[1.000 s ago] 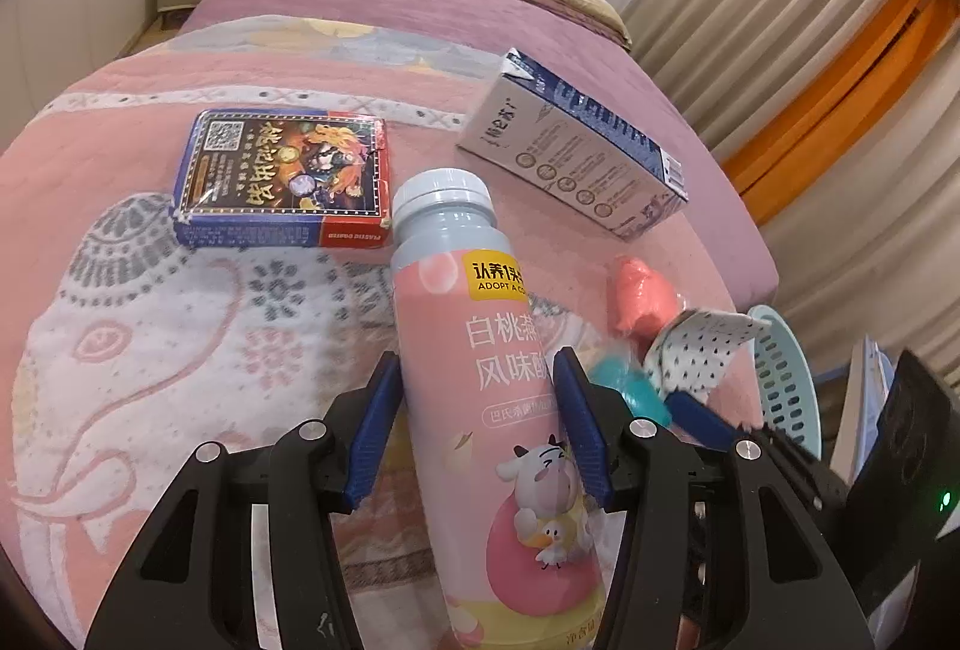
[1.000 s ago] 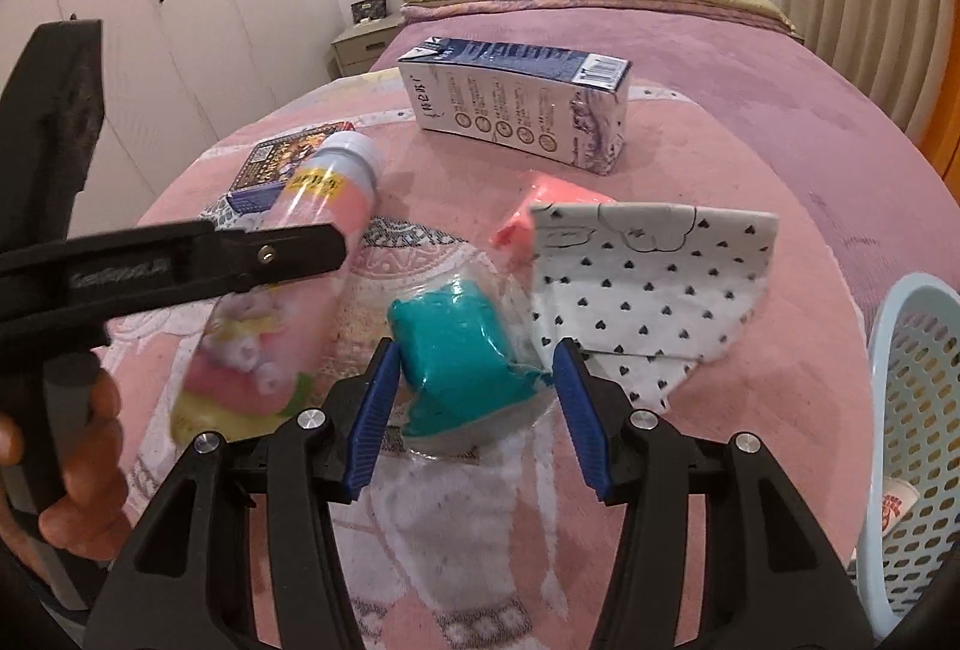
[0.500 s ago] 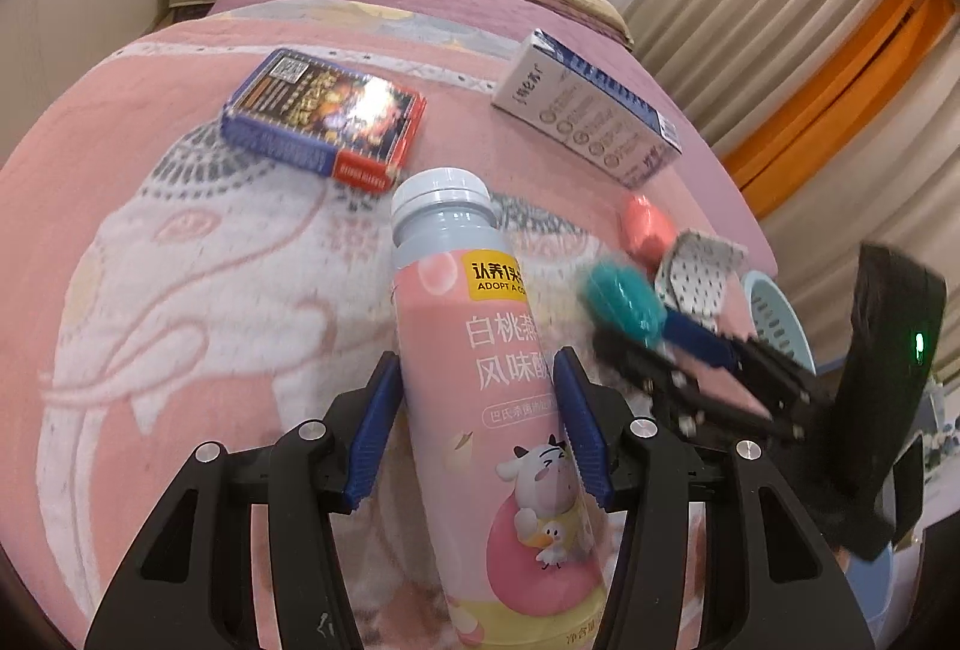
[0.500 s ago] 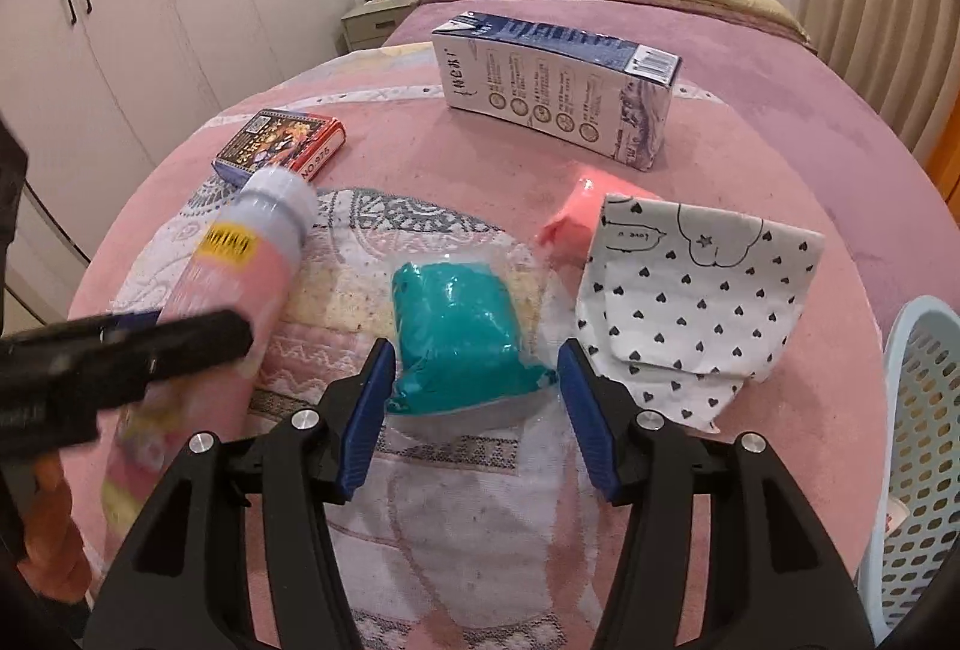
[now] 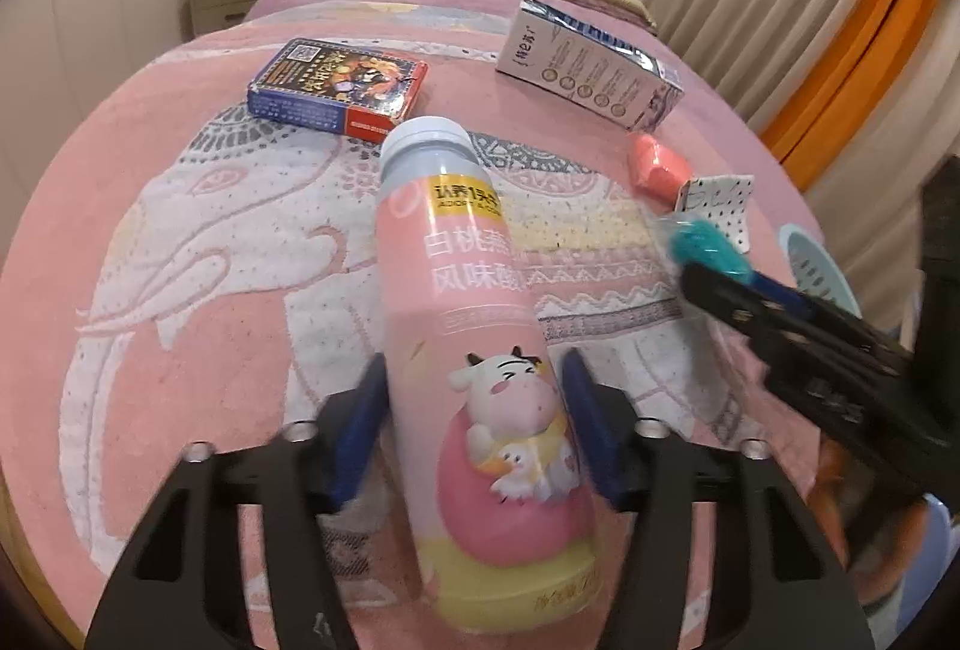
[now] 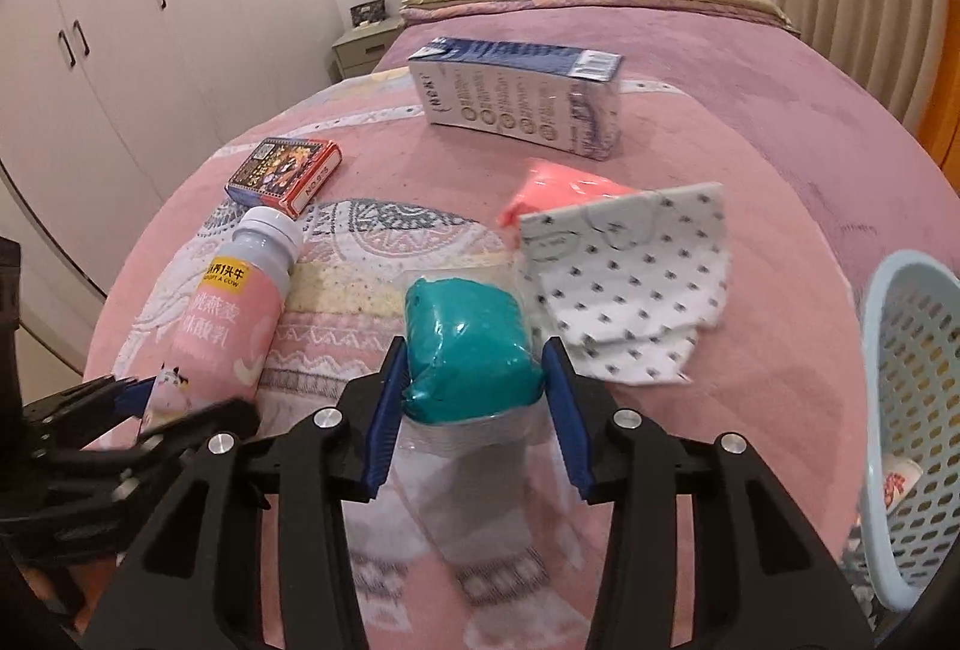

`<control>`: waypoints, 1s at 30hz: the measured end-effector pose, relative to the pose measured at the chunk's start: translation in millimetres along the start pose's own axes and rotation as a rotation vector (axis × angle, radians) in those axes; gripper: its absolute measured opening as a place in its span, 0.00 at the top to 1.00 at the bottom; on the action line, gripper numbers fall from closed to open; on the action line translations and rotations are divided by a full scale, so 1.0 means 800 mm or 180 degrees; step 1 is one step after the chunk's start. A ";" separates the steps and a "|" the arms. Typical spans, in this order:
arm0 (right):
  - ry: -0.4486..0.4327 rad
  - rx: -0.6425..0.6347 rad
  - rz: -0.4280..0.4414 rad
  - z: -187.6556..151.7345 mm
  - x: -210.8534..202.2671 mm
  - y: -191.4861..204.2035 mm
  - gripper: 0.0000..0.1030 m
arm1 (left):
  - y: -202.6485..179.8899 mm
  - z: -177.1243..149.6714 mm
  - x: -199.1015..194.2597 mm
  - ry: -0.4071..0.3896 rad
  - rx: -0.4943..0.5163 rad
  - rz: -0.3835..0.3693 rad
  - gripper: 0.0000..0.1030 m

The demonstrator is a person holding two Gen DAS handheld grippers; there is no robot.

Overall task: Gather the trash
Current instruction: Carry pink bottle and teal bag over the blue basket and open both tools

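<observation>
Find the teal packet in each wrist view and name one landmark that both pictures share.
Left wrist view: the teal packet sits at right of centre, at the tip of the right gripper.
Right wrist view: bottom centre, between the closing right gripper's pads.
Shared landmark: the blue-and-white carton behind it.

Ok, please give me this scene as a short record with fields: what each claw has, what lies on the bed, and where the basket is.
left claw: around pink bottle
right claw: closing on teal packet
lying on bed: blue carton, card box, orange packet, dotted paper
basket: right edge of right wrist view
</observation>
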State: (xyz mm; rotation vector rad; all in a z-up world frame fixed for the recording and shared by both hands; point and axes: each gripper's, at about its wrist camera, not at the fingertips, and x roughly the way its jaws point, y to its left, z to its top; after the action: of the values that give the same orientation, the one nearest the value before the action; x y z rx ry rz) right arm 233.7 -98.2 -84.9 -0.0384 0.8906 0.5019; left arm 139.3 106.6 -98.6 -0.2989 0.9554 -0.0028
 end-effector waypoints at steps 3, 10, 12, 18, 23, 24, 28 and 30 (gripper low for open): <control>-0.0075 0.0067 0.0007 -0.003 -0.016 -0.011 0.61 | -0.005 0.000 -0.003 -0.0053 -0.0020 -0.0057 0.50; -0.0317 0.0262 -0.0070 -0.005 -0.073 -0.051 0.61 | -0.039 0.007 -0.034 -0.0395 0.0067 -0.0417 0.54; -0.0431 0.0296 -0.0165 -0.002 -0.095 -0.064 0.61 | -0.059 0.012 -0.041 -0.0455 0.0175 -0.0511 0.54; -0.0695 0.0494 -0.0308 -0.002 -0.145 -0.109 0.61 | -0.115 0.021 -0.050 -0.0519 0.0382 -0.0745 0.54; -0.0868 0.0716 -0.0456 -0.008 -0.180 -0.156 0.61 | -0.178 0.035 -0.065 -0.0645 0.0656 -0.0938 0.54; -0.0898 0.0772 -0.0499 -0.009 -0.186 -0.168 0.61 | -0.188 0.038 -0.067 -0.0660 0.0701 -0.0966 0.54; -0.0934 0.0984 -0.0619 -0.015 -0.200 -0.207 0.61 | -0.244 0.047 -0.066 -0.0736 0.0931 -0.1101 0.54; -0.0912 0.1167 -0.0693 -0.023 -0.206 -0.238 0.61 | -0.273 0.052 -0.058 -0.0711 0.1018 -0.1180 0.54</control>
State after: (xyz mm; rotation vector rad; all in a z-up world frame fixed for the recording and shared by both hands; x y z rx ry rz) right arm 216.8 -337.3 -5.3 0.2629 0.6756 0.1304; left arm 174.3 -85.9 16.0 -0.1718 0.6545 -0.4493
